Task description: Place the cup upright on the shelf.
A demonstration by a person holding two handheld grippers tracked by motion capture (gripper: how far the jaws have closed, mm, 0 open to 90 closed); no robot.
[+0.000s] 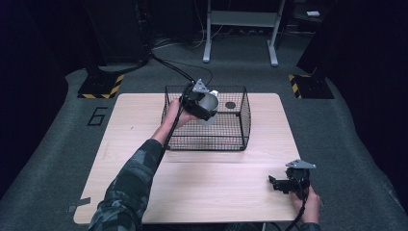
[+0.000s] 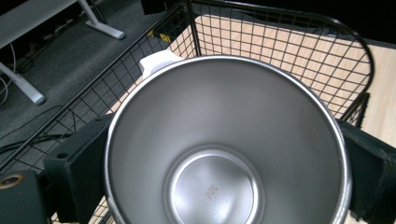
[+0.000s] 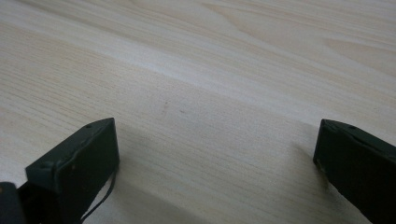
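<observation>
High view: the left gripper is raised over the black wire basket that stands at the far middle of the wooden table. Its jaws are clamped on a steel cup, held above the basket's left half. Left gripper view: the cup sits between the two black jaws, one pressed against each side of its wall, mouth open toward the camera, interior empty. A white part shows just behind its rim. The right gripper rests low at the table's near right edge, well apart from the basket. Right gripper view: its jaws stand wide apart over bare wood, holding nothing.
</observation>
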